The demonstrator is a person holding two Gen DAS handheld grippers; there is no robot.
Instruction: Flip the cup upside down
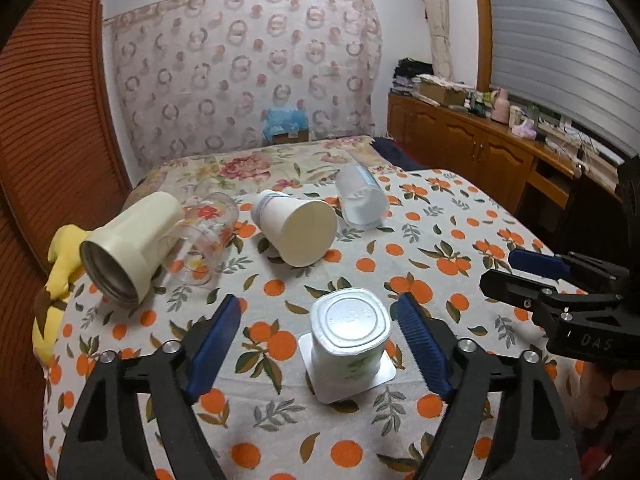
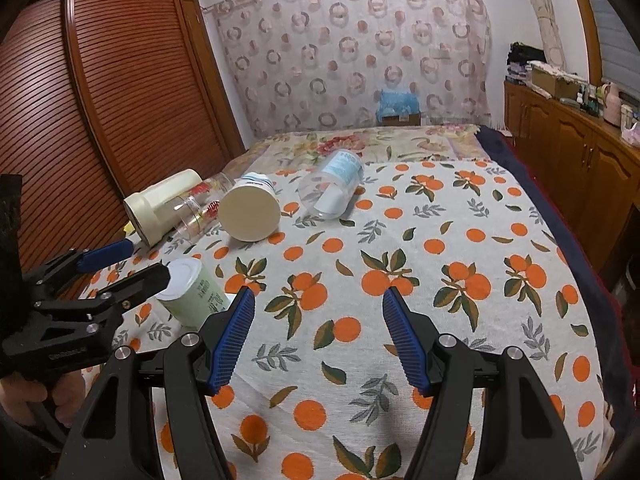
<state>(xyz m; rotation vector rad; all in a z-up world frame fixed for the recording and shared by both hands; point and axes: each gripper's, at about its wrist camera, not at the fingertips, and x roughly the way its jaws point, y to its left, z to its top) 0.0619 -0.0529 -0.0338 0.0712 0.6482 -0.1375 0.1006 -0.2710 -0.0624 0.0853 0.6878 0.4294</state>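
Observation:
A white and green yogurt cup (image 1: 349, 340) stands upside down on the orange-print cloth (image 1: 440, 216), its square rim flat on the cloth and its base up. My left gripper (image 1: 320, 320) is open, its blue pads on either side of the cup without touching it. The cup also shows in the right wrist view (image 2: 192, 292), with the left gripper (image 2: 128, 262) around it. My right gripper (image 2: 318, 312) is open and empty over bare cloth to the cup's right; it shows at the right edge of the left wrist view (image 1: 516, 272).
Several cups lie on their sides at the back: a cream steel-lined tumbler (image 1: 128, 240), a printed glass (image 1: 204, 232), a white paper cup (image 1: 296, 228) and a clear plastic cup (image 1: 360, 198). A yellow plush toy (image 1: 60, 256) lies at the left edge. A wooden cabinet (image 1: 480, 152) stands right.

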